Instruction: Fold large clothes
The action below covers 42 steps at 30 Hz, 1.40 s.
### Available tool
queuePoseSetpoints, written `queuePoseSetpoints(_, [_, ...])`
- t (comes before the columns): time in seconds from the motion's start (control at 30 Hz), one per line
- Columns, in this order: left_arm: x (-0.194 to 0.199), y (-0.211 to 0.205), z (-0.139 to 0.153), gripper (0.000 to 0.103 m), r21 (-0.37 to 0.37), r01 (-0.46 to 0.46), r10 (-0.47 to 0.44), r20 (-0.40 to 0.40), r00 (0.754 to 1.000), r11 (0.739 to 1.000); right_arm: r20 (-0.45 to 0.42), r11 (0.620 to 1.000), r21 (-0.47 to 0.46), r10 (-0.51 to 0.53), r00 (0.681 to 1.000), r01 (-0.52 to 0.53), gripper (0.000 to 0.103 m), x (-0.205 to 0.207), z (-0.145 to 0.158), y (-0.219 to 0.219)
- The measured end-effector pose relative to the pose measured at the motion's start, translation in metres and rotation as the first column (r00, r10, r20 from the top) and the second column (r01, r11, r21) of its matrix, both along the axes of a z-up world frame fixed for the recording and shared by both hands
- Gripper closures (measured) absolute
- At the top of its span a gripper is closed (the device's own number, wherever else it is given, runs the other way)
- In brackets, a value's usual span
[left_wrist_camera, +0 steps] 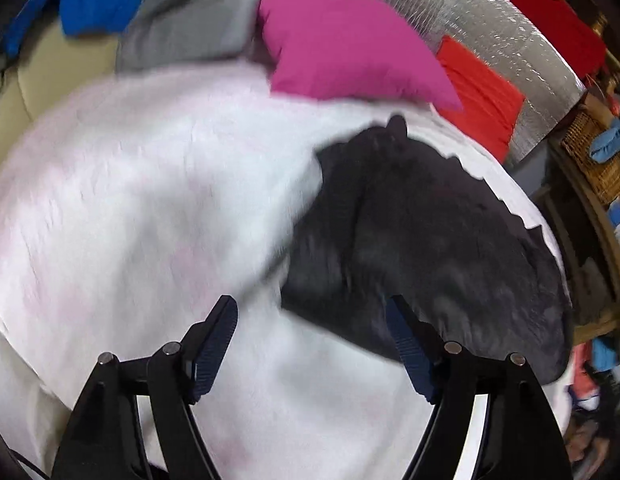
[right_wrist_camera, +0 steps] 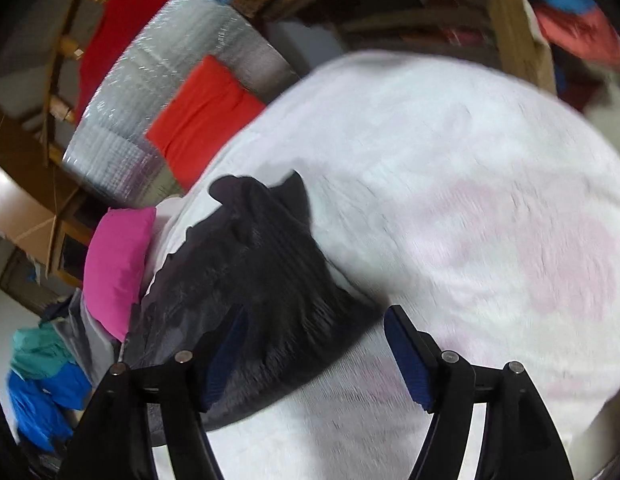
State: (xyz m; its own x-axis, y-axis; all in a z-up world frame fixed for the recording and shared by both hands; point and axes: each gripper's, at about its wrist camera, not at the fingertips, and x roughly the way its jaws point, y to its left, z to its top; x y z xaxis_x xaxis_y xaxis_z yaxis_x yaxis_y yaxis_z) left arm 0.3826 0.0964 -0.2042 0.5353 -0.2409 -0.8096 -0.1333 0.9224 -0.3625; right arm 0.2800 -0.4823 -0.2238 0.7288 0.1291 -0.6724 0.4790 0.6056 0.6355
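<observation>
A dark grey garment [left_wrist_camera: 421,240] lies folded into a compact bundle on a white fluffy blanket [left_wrist_camera: 150,200]. It also shows in the right wrist view [right_wrist_camera: 250,280]. My left gripper [left_wrist_camera: 311,320] is open and empty, just in front of the bundle's near edge. My right gripper [right_wrist_camera: 315,328] is open and empty, with its left finger over the bundle's near edge. Both views are motion-blurred.
A pink pillow [left_wrist_camera: 341,44], a grey garment [left_wrist_camera: 198,16], blue clothes [left_wrist_camera: 98,0] and an orange cloth [left_wrist_camera: 481,96] lie behind the blanket. A silver foil sheet [left_wrist_camera: 501,28] and wooden furniture [right_wrist_camera: 513,20] stand beyond. The white blanket [right_wrist_camera: 469,200] spreads wide to the right.
</observation>
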Motion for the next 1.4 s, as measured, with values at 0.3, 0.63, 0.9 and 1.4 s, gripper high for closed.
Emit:
queuePoseSetpoints(0.3, [-0.001, -0.019, -0.029, 0.025, -0.252, 0.046, -0.076, -0.112, 0.991, 0.967, -0.038, 0.965, 0.236, 0.127, 0.991, -0.115, 0.029, 0.034, -0.044, 0.031])
queuePoseSetpoints(0.63, [0.022, -0.006, -0.039, 0.049, -0.343, -0.116, 0.104, -0.053, 0.993, 0.932, 0.047, 0.993, 0.107, 0.042, 0.998, -0.047, 0.063, 0.05, -0.028, 0.04])
queuePoseSetpoints(0.9, [0.021, -0.03, -0.037, 0.047, -0.147, -0.04, 0.034, -0.048, 0.998, 0.988, -0.066, 0.992, -0.049, 0.11, 0.992, -0.113, 0.062, 0.059, -0.024, 0.058])
queuePoseSetpoints(1.4, [-0.136, -0.091, 0.107, 0.014, 0.46, -0.023, -0.137, 0.311, 0.941, 0.888, -0.051, 0.785, -0.569, 0.263, 0.963, -0.245, 0.028, -0.067, 0.093, 0.18])
